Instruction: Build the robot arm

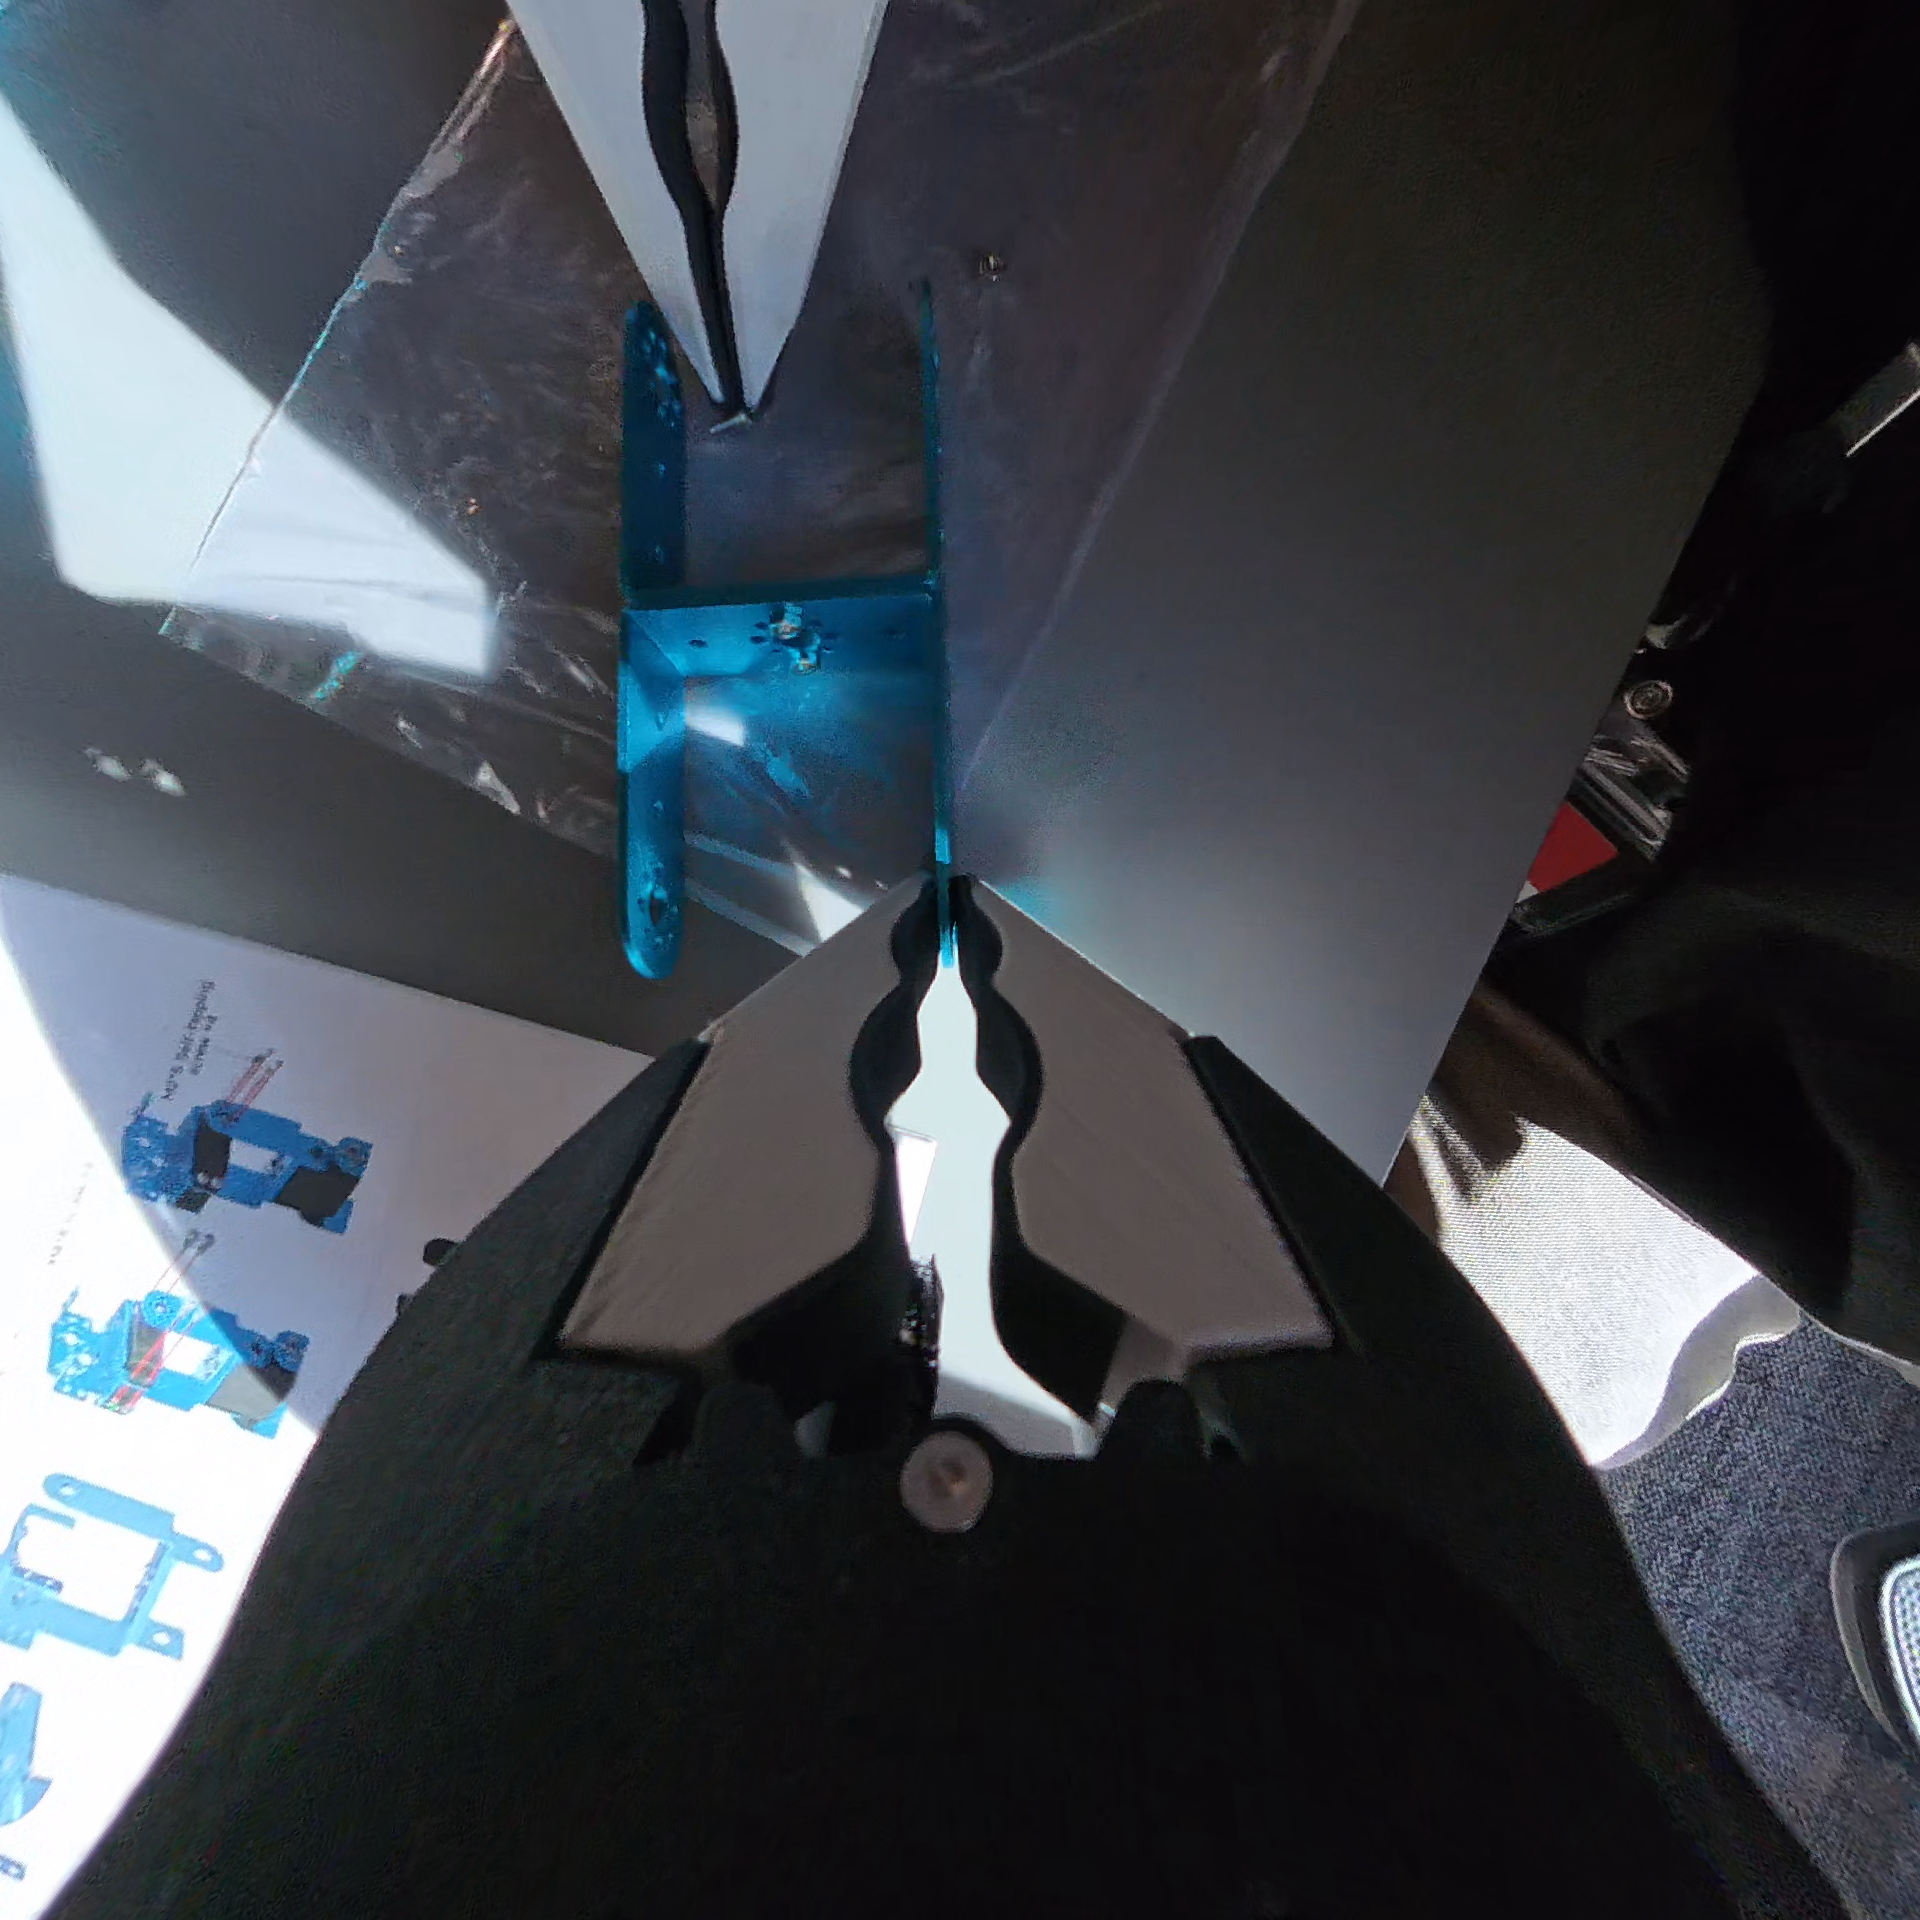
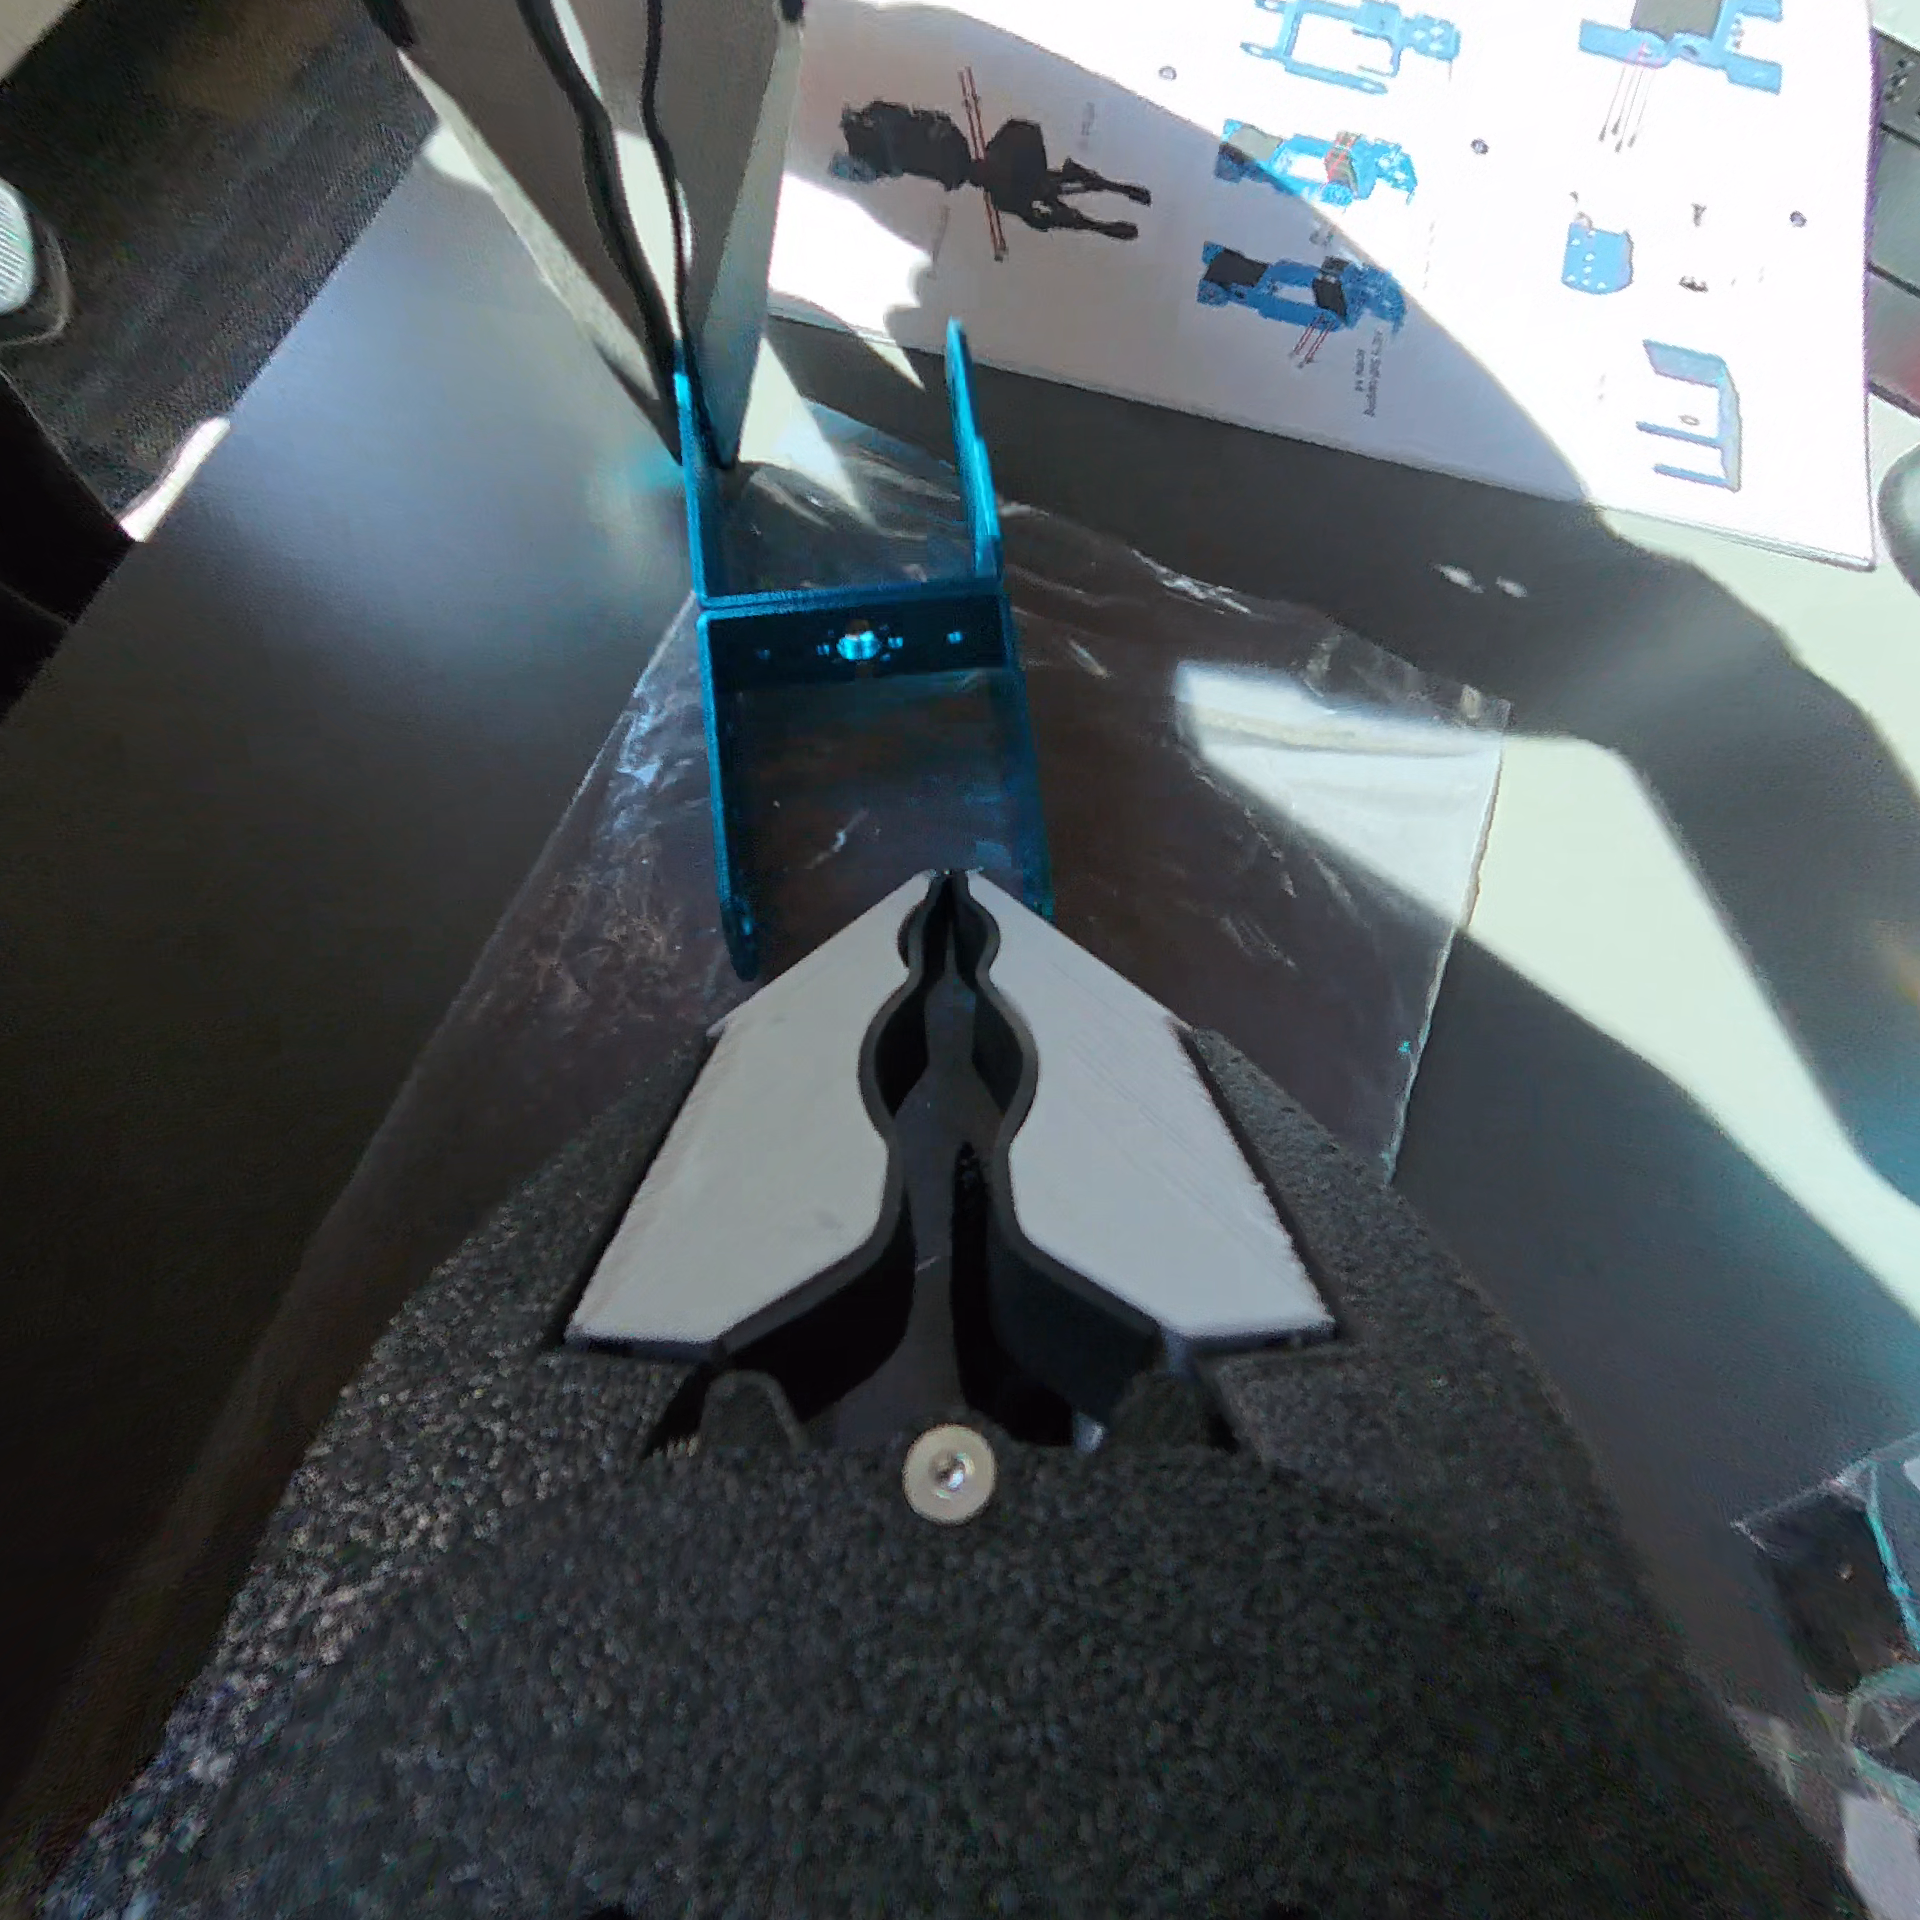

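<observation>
A blue metal bracket [image 1: 790, 675], two U-shaped pieces joined back to back, lies on a clear plastic bag [image 1: 468, 436]. My left gripper [image 1: 948, 891] is shut on the end of the bracket's near right arm. My right gripper [image 1: 732, 400] comes in from the top of the left wrist view, shut, with a small screw [image 1: 729, 421] at its tip between the far arms. In the right wrist view my right gripper [image 2: 951, 883] is shut just above the bracket's [image 2: 862, 727] near end, and the left gripper [image 2: 717, 447] clamps the far left arm.
A white instruction sheet [image 1: 156, 1143] with blue part drawings lies beside the bag, and also shows in the right wrist view [image 2: 1455, 260]. A loose screw [image 1: 992, 265] lies on the bag. A dark part [image 2: 1829, 1579] sits at the right. A shoe [image 1: 1881, 1621] is on the carpet. Across from one pair of fingers to the other is roughly 11 centimetres.
</observation>
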Motion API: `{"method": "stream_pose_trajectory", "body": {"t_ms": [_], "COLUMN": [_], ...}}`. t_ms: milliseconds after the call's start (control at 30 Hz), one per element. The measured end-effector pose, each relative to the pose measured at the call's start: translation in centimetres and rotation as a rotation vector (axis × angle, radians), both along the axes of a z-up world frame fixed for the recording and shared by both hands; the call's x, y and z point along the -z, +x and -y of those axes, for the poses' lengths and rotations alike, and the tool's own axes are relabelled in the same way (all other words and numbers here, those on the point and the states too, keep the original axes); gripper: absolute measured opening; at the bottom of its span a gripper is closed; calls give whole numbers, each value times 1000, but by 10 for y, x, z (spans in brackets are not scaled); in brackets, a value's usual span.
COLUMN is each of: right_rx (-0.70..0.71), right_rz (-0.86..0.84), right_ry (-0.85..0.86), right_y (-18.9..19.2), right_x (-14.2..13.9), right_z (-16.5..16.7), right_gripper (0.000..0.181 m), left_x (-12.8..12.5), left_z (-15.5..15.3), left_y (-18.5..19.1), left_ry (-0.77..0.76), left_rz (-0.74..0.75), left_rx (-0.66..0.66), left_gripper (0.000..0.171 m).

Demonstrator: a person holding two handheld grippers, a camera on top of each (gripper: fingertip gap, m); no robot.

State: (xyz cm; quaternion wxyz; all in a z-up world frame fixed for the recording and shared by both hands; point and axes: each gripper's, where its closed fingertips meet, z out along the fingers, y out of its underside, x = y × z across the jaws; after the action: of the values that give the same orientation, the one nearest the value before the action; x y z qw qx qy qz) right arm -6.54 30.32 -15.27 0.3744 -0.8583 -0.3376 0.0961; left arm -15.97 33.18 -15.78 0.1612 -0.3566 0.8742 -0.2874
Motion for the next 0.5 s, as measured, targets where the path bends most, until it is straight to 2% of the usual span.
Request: {"method": "stream_pose_trajectory", "body": {"t_ms": [100,133,167,233,300,467,500], "right_rx": [-26,-24,-22,-7,-3,-5,-8], "right_rz": [-135,-174,-222,-321,-432,-651,-699], "right_ry": [-37,-47,-59,-75,-79,-82,-84], "right_y": [-5,-5,-5,-5,-5,-2,-1], "right_x": [-7,-10,-14,-24,-35,-56,-61], "right_z": [5,6,8,8,8,9,9], "right_gripper": [0,0,0,0,0,0,0], "left_x": [-1,-4,-12,-30,-38,-2,1], "left_z": [-7,-7,-7,-5,-4,5,10], "left_y": [7,8,13,27,45,61,62], "left_ry": [9,1,-19,-74,-83,-13,-25], "left_rz": [-21,-32,-12,56,108,-45,-62], "left_rx": [-37,-48,-71,-108,-145,-112,-95], "left_gripper": [3,17,38,54,81,82,75]}}
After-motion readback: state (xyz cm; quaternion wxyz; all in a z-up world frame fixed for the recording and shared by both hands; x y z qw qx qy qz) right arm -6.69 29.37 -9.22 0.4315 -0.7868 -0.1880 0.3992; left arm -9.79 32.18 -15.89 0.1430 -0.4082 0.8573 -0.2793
